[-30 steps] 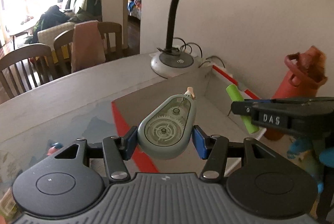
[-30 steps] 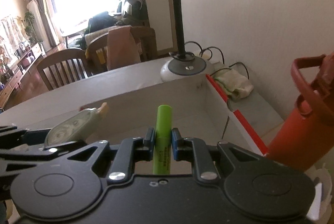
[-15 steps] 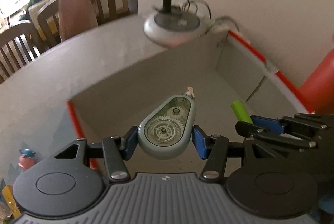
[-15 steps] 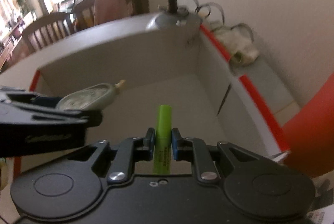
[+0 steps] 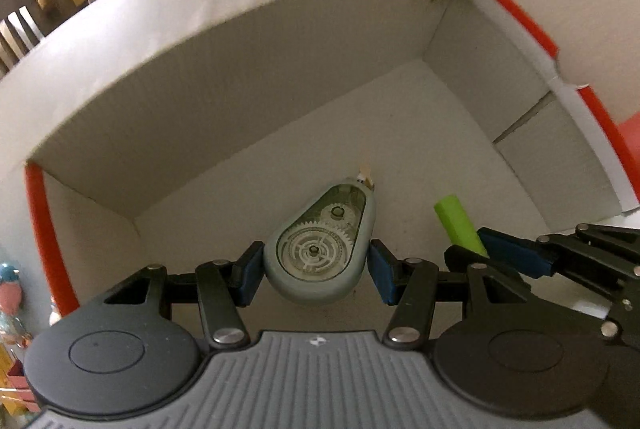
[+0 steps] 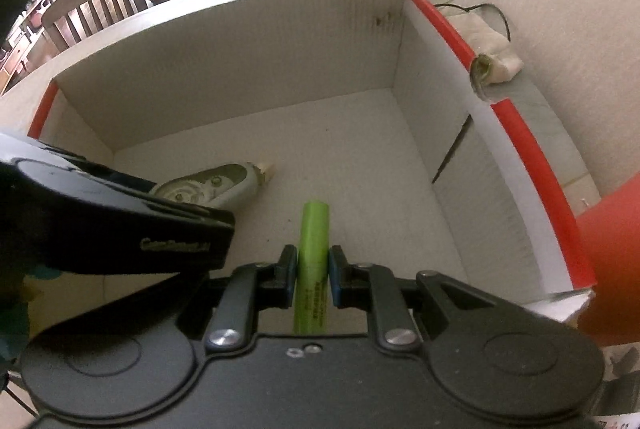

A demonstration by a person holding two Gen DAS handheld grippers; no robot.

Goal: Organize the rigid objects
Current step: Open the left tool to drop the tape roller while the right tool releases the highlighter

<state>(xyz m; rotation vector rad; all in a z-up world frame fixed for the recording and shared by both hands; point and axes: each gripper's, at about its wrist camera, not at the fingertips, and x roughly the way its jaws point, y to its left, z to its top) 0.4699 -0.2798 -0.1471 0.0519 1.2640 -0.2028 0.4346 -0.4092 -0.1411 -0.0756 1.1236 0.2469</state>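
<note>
Both grippers have dipped into the box (image 5: 240, 77); left gripper (image 5: 316, 271) clamps the correction tape (image 5: 320, 253), right gripper (image 6: 313, 275) the highlighter (image 6: 314, 241). At three o'clock, crowded jaws risk colliding on release.

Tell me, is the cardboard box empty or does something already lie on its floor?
Empty, it seems: the box floor shows bare. The correction tape and green highlighter are held above it.

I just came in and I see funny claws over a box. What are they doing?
A person is tidying things into a cardboard box. The left gripper holds a grey correction tape dispenser, and the right gripper holds a green highlighter. Both point down into the box, side by side above its bare floor. Neither thing has been let go yet.
</note>
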